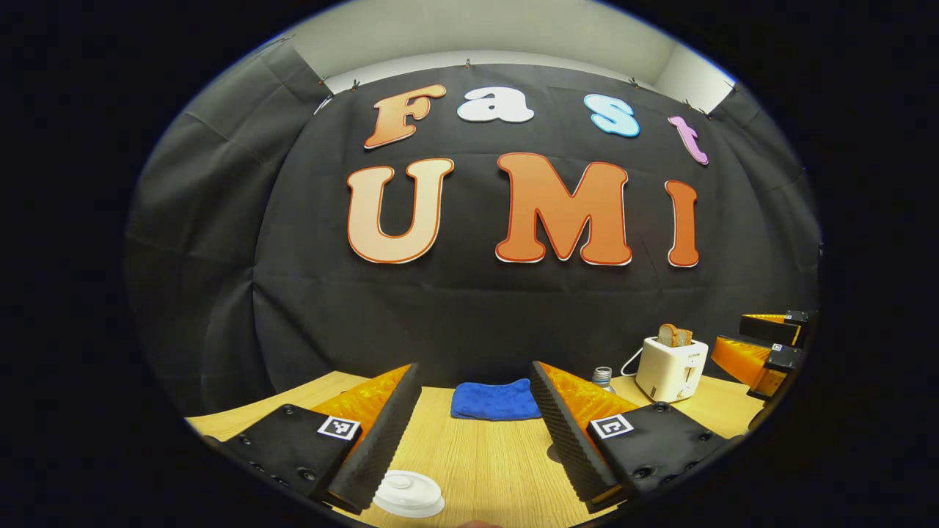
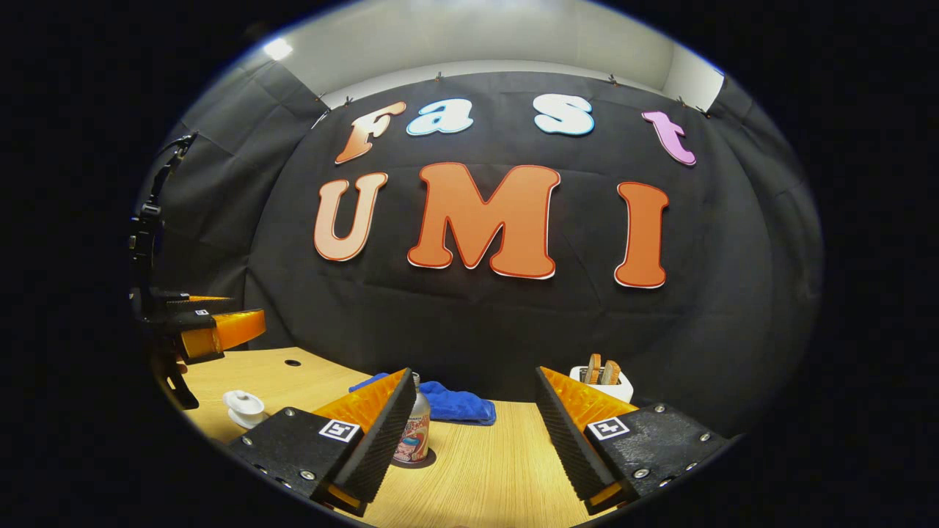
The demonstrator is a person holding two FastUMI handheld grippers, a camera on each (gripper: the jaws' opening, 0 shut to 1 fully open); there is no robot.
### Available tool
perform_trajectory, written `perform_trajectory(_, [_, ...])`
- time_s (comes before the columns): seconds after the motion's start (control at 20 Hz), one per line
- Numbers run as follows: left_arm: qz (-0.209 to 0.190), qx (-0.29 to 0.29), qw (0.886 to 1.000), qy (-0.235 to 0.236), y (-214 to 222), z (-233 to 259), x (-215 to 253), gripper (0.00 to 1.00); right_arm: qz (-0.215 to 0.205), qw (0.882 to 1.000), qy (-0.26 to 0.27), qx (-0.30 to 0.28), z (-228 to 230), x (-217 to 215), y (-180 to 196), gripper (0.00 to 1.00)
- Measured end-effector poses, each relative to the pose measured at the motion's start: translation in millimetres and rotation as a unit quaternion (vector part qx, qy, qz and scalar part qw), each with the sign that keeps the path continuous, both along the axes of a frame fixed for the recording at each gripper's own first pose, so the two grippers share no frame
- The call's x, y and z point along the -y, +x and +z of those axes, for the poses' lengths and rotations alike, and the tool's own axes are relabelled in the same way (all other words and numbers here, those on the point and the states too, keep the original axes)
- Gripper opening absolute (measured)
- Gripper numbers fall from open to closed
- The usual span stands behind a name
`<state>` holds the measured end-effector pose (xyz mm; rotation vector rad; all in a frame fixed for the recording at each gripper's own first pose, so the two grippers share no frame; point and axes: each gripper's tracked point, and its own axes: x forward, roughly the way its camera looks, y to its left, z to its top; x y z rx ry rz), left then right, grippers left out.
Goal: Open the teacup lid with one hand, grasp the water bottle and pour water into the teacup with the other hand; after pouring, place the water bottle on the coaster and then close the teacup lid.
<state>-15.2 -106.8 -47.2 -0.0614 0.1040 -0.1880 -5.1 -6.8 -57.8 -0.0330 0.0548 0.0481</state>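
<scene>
Even overhead light, ceiling lamp glare upper left in right gripper view, fisheye bending edges, sharp focus

Black cloth wall (image 1: pixel 469 308) behind wooden table (image 1: pixel 484 455); pale ceiling (image 2: pixel 469 37) w/ bright light (image 2: pixel 278 49) top left.

Blue cloth (image 1: pixel 494 400), toaster (image 1: pixel 671 368), apparently bread (image 1: pixel 674 336)

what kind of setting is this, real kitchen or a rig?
Likely a staged recording booth, not a kitchen: black cloth wall behind a wooden table set with household props, namely a toaster, blue cloth, lidded teacup and water bottle.
</scene>
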Motion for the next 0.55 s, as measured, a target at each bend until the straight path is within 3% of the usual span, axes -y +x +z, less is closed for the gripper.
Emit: perform_trajectory(0.55, [0.002, -0.003, 1.0, -0.007, -4.4, -0.3, -0.3, 1.0, 0.003, 1.0, -0.004, -0.004, -2.4, -0.4, -2.2, 0.97])
